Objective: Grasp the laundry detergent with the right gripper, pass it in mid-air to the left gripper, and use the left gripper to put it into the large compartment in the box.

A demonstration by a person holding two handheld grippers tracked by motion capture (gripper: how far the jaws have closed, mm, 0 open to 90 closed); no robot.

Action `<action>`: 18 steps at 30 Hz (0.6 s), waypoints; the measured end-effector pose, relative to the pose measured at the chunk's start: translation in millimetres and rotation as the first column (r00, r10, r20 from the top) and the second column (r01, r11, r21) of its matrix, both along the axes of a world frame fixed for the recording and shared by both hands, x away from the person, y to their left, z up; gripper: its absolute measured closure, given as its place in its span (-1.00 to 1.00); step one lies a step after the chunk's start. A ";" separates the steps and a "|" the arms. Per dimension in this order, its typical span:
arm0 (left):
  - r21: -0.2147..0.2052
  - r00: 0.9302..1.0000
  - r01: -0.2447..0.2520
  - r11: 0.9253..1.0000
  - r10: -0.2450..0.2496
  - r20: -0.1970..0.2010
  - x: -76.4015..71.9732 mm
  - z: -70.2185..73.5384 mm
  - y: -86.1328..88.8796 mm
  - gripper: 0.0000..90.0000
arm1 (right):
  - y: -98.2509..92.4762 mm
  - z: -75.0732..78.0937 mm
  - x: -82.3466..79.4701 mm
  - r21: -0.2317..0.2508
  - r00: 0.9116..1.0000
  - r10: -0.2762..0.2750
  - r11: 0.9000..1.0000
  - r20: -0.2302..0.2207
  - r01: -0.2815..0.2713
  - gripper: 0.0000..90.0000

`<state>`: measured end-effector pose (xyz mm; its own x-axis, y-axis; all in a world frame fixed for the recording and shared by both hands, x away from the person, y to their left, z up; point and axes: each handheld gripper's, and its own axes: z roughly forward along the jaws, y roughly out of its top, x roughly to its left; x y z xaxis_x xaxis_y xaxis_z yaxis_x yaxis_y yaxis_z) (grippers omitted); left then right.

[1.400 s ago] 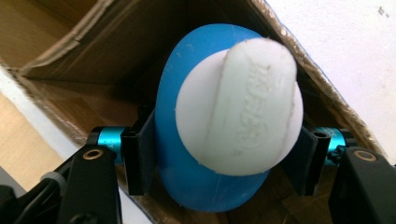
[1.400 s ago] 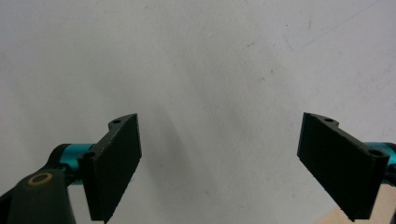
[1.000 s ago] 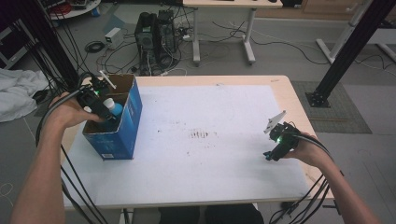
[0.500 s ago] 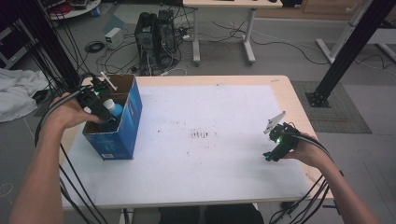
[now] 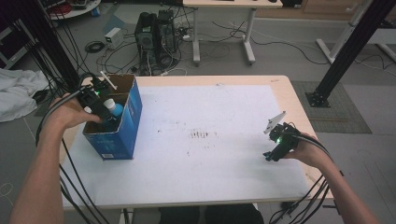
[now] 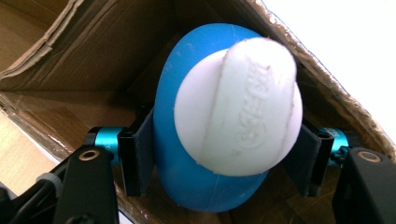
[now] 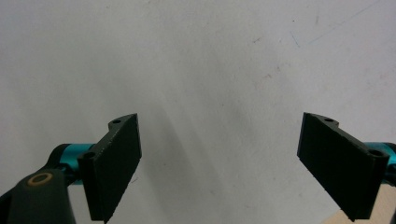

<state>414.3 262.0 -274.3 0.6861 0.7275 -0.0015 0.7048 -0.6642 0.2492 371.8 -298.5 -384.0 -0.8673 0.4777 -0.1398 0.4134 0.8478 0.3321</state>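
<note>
A blue bottle [image 6: 187,177] with a white cap [image 6: 238,107] stands inside a blue cardboard box [image 5: 119,135] at the table's left edge. My left gripper [image 5: 109,119] reaches down into the box. Its jaws have just been opening a little, with the bottle between them. In the left gripper view the pads [image 6: 142,154] still lie against the bottle's sides, with the brown box wall [image 6: 93,56] behind. My right gripper [image 5: 272,156] rests low over the white sheet near the table's right edge. It is open, and in the right gripper view [image 7: 219,163] nothing is between the jaws.
A white sheet [image 5: 210,163] with faint dark marks at its middle covers most of the wooden table [image 5: 289,93]. Beyond the far edge the floor holds computer towers [image 5: 154,32], cables and a desk's legs. A black post [image 5: 345,51] stands at the right.
</note>
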 end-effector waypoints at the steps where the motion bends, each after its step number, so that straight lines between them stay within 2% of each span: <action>1: -0.006 1.000 -0.006 1.000 0.006 0.003 -0.3 -0.3 -0.5 -0.21 | 0.3 0.5 -1.0 -0.003 1.000 -0.016 1.000 -0.004 0.016 -0.71; 2: 0.013 1.000 0.013 1.000 -0.013 -0.005 0.9 0.8 0.8 -0.22 | 0.5 1.1 -1.6 -0.009 1.000 -0.022 1.000 -0.010 0.022 -0.71; 3: 0.011 1.000 0.013 1.000 -0.013 -0.007 0.9 0.6 0.7 -0.23 | -0.1 0.5 0.6 -0.001 1.000 0.008 1.000 -0.003 -0.008 -0.71; 4: -0.018 1.000 -0.019 1.000 0.019 0.002 -0.7 -1.4 -1.7 -0.25 | 0.2 0.3 0.1 -0.002 1.000 0.005 1.000 -0.003 -0.005 -0.71; 5: 0.005 1.000 0.003 1.000 -0.003 -0.005 0.4 -0.3 -0.7 -0.26 | 0.4 -0.1 -0.3 -0.001 1.000 0.002 1.000 -0.001 -0.002 -0.71; 8: -0.018 1.000 -0.019 1.000 0.019 0.005 -0.7 -1.8 -3.1 -0.27 | 0.7 -0.4 -0.5 -0.004 1.000 -0.001 1.000 -0.002 0.001 -0.71; 11: 0.022 1.000 0.014 1.000 -0.014 -0.002 2.2 1.4 -0.4 -0.30 | 0.8 -1.0 -0.1 -0.004 1.000 0.006 1.000 0.002 -0.006 -0.71; 14: -0.008 1.000 -0.010 1.000 0.010 0.015 1.0 1.6 -1.7 -0.32 | 0.9 -0.3 0.1 -0.008 1.000 0.006 1.000 -0.003 -0.006 -0.71; 15: 0.003 1.000 -0.001 1.000 0.001 0.015 1.6 3.5 -0.9 -0.32 | 1.1 -0.2 -0.2 -0.008 1.000 0.005 1.000 -0.006 -0.005 -0.71; 16: -0.005 1.000 -0.009 1.000 0.009 0.024 0.9 4.8 -1.4 -0.32 | 1.1 -0.5 -0.1 -0.006 1.000 0.005 1.000 0.002 -0.005 -0.71; 18: 0.022 1.000 0.021 1.000 -0.022 0.022 2.2 9.5 0.6 -0.35 | 1.2 0.4 -0.5 -0.010 1.000 -0.003 1.000 -0.006 0.003 -0.71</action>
<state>416.5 262.6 -264.8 0.7014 0.7121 0.0293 0.6846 -0.6846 0.2503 371.2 -297.3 -383.6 -0.8665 0.4793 -0.1394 0.4182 0.8496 0.3214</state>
